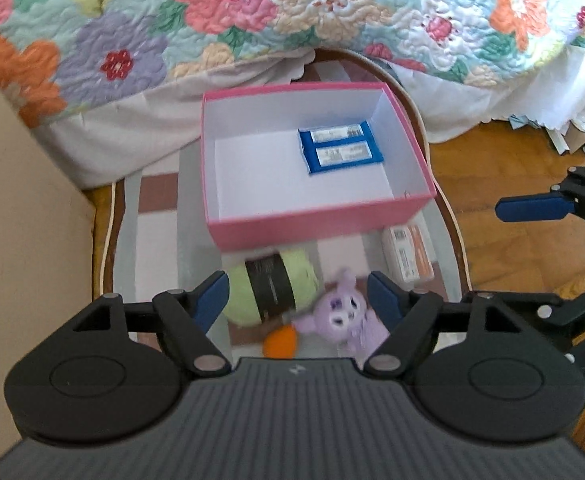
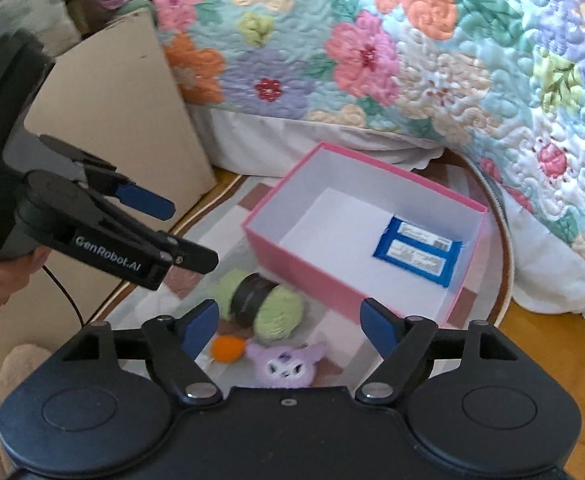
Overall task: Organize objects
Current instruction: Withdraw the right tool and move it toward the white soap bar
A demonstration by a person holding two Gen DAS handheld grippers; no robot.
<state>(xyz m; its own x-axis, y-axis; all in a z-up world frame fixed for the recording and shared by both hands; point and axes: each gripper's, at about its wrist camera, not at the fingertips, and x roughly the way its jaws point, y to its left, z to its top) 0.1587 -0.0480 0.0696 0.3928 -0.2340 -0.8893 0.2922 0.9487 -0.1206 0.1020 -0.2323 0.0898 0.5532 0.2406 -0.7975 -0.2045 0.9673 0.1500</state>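
Observation:
A pink box (image 1: 316, 222) with a white inside stands on a round tray table (image 1: 450, 216); a blue packet (image 1: 340, 147) lies in its right part. In front of it lie a green yarn ball with a black band (image 1: 272, 286), a purple plush toy (image 1: 342, 314), an orange ball (image 1: 279, 342) and a white-orange carton (image 1: 408, 254). My left gripper (image 1: 298, 300) is open and empty above the yarn and plush. My right gripper (image 2: 288, 322) is open and empty above the same toys; the box (image 2: 292, 254), packet (image 2: 416, 254), yarn (image 2: 266, 308), plush (image 2: 286, 364) and orange ball (image 2: 228, 350) show there.
A bed with a floral quilt (image 1: 292, 12) rises behind the table. A cardboard panel (image 2: 124, 112) stands at the left. Wooden floor (image 1: 512, 168) lies to the right. The left gripper (image 2: 164, 232) appears in the right wrist view, the right gripper (image 1: 532, 208) in the left wrist view.

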